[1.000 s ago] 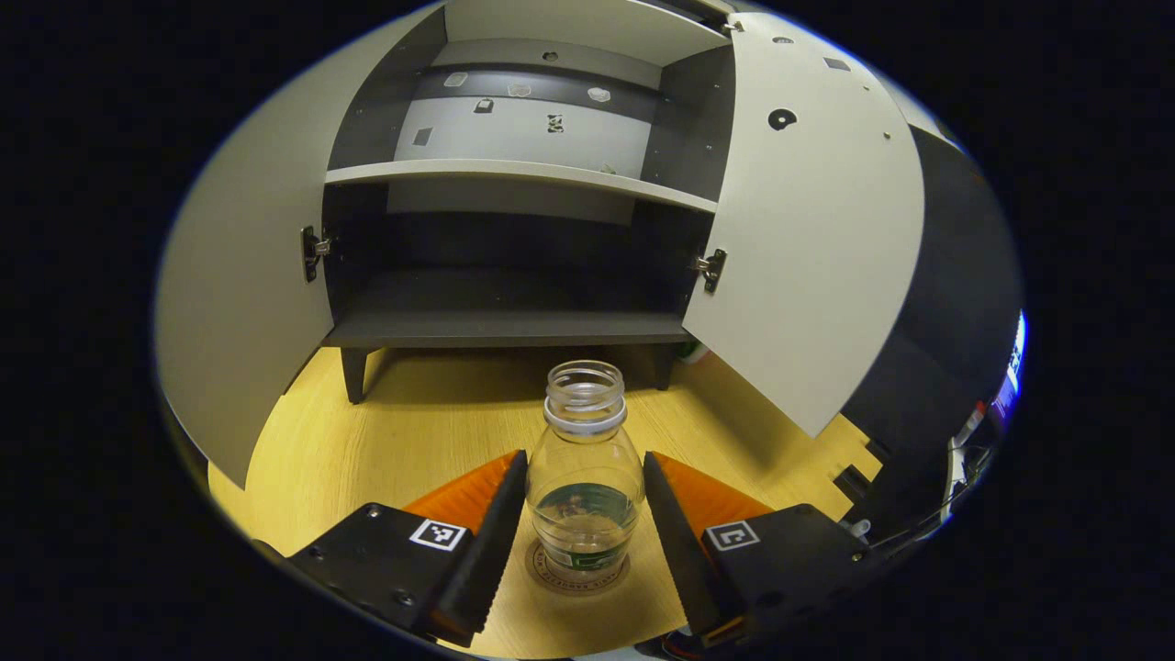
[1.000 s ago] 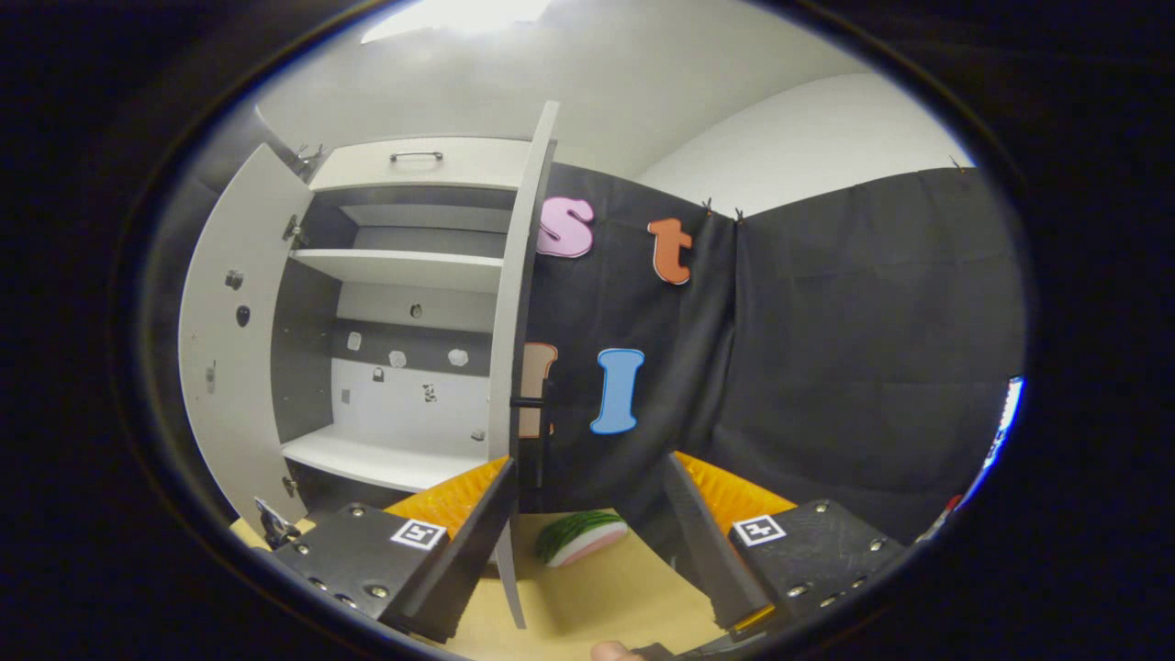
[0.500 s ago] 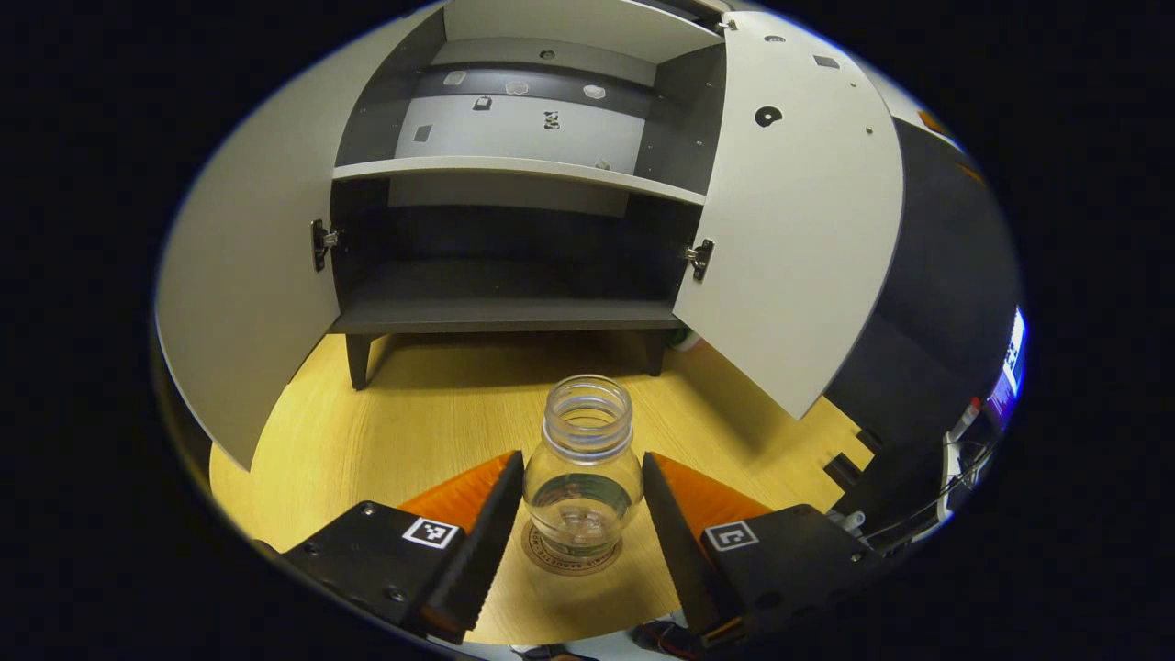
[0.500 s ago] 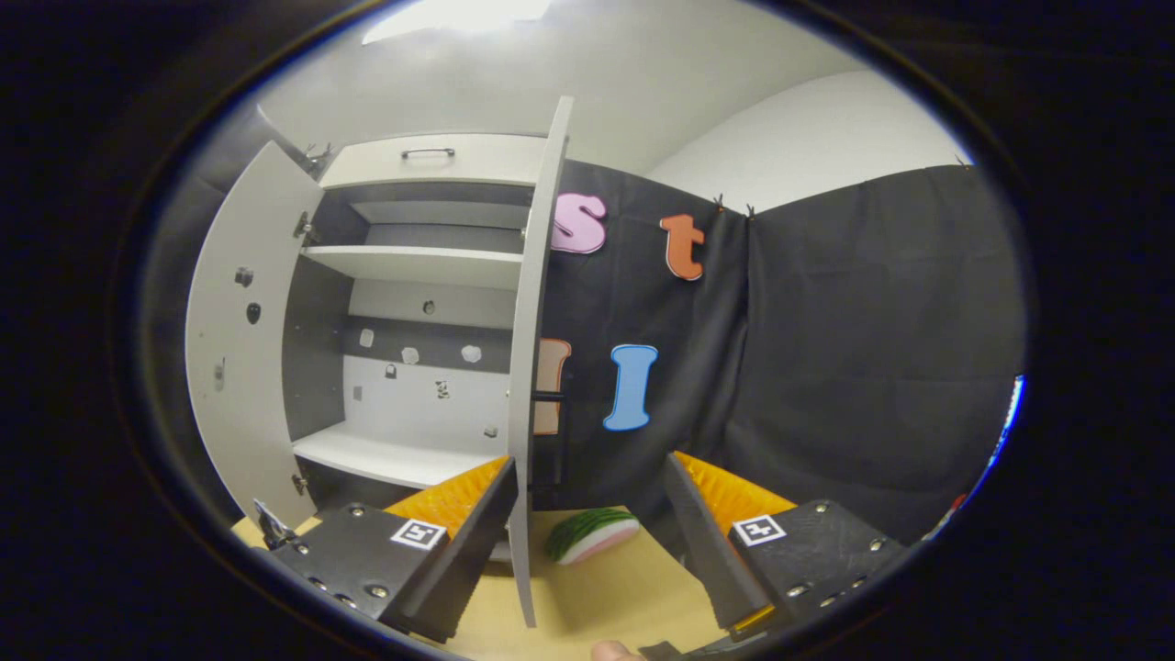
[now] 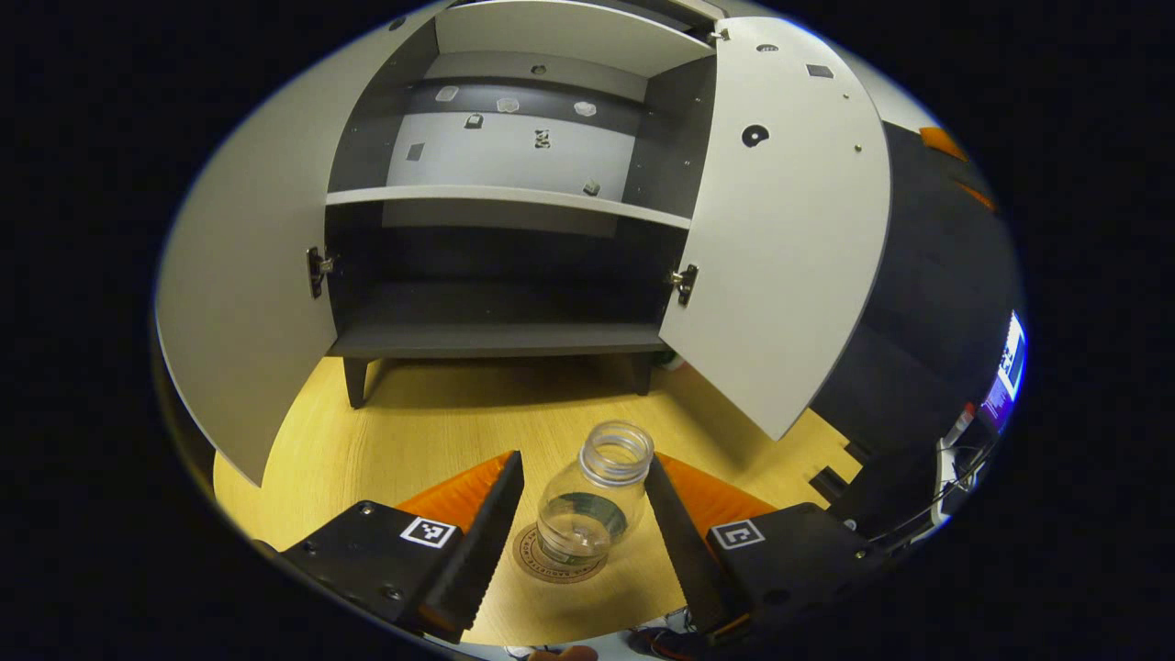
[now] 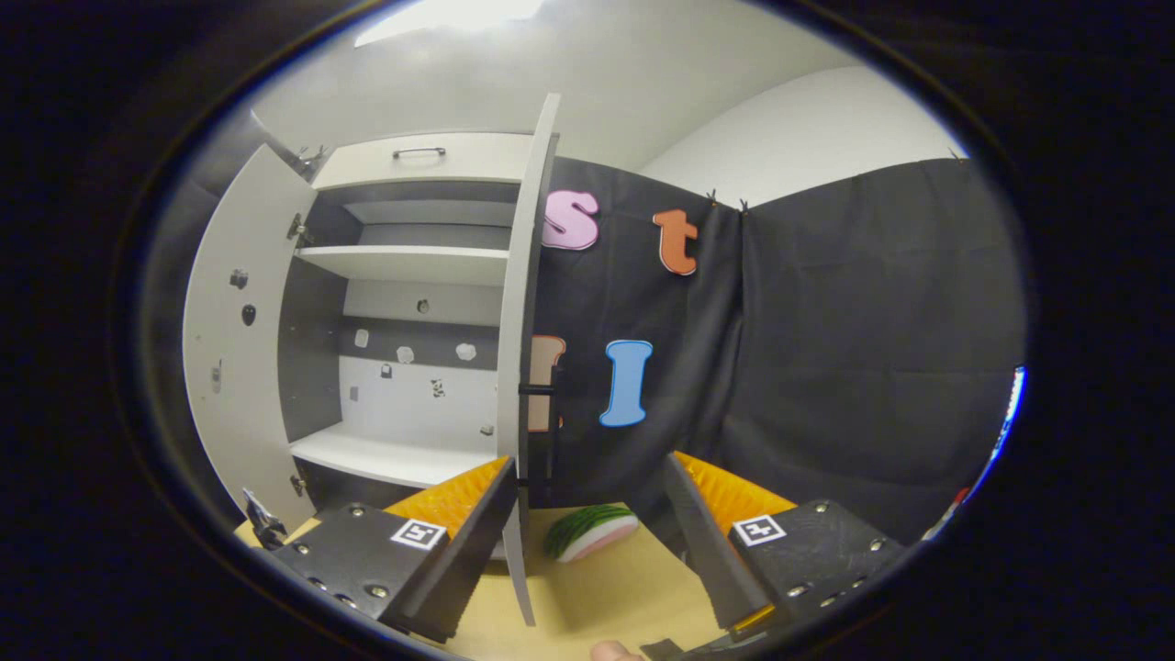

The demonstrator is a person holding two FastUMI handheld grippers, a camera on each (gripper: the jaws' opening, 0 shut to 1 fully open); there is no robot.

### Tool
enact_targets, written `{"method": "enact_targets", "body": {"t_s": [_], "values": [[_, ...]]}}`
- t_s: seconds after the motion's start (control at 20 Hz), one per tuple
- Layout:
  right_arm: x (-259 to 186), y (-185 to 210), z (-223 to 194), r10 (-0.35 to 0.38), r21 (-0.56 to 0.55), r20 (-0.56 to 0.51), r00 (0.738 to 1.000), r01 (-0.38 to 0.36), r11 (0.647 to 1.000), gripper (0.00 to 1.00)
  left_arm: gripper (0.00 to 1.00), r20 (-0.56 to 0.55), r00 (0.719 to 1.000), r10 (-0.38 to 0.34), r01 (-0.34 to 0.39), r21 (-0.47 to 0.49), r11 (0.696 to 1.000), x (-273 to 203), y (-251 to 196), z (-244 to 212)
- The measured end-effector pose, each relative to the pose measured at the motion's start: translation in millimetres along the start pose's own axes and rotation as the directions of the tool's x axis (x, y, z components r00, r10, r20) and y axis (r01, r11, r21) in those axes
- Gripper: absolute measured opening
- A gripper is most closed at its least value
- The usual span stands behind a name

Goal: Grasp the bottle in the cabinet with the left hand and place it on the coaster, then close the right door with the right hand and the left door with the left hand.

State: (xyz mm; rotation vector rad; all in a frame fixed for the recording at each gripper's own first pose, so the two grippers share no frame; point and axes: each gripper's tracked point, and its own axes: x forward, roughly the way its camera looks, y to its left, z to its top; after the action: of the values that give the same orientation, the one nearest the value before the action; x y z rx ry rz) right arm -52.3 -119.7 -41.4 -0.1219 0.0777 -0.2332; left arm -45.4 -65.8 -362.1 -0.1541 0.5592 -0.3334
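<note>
The right door (image 6: 521, 367) is seen edge-on just left of the spread right tongs (image 6: 587, 542); the bottle (image 5: 592, 500) stands on its coaster (image 5: 555, 562) between the spread left tongs (image 5: 580, 532).

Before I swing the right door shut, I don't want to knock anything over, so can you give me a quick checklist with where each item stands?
1. Bottle on the coaster: ok, it rests there, though it looks tilted toward the right.
2. Left gripper released: ok, its fingers stand apart from the glass.
3. Right gripper ready: ok, open, with the right door edge-on near its left finger.
4. Door's closing path: ok, the lower shelf looks bare.
5. Watermelon slice behind the door: ok, it lies outside the swing.
6. Left door: not ok yet, it stands wide open.
</note>
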Motion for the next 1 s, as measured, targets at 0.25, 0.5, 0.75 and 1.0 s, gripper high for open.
{"method": "enact_targets", "body": {"t_s": [0.25, 0.5, 0.75, 1.0], "values": [[5, -2, 0, -0.001, 0.011, -0.002, 1.000, 0.001, 1.000, 0.98, 0.86, 0.089, 0.996, -0.017, 0.015, 0.027, 1.000, -19, -15, 49], [21, -3, 4, 0.014, 0.008, 0.014, 1.000, -0.014, 1.000, 0.97, 0.85, 0.205, 0.979, 0.008, -0.016, 0.039, 0.999, -48, -24, 122], [45, -3, 13, 0.041, 0.029, 0.034, 0.999, -0.042, 0.999, 0.98, 0.81, 0.329, 0.943, 0.049, -0.070, 0.052, 0.996, -89, -32, 200], [65, 0, 22, 0.068, 0.051, 0.055, 0.996, -0.071, 0.996, 0.98, 0.81, 0.404, 0.906, 0.125, -0.143, 0.015, 0.990, -132, -29, 257]]}}
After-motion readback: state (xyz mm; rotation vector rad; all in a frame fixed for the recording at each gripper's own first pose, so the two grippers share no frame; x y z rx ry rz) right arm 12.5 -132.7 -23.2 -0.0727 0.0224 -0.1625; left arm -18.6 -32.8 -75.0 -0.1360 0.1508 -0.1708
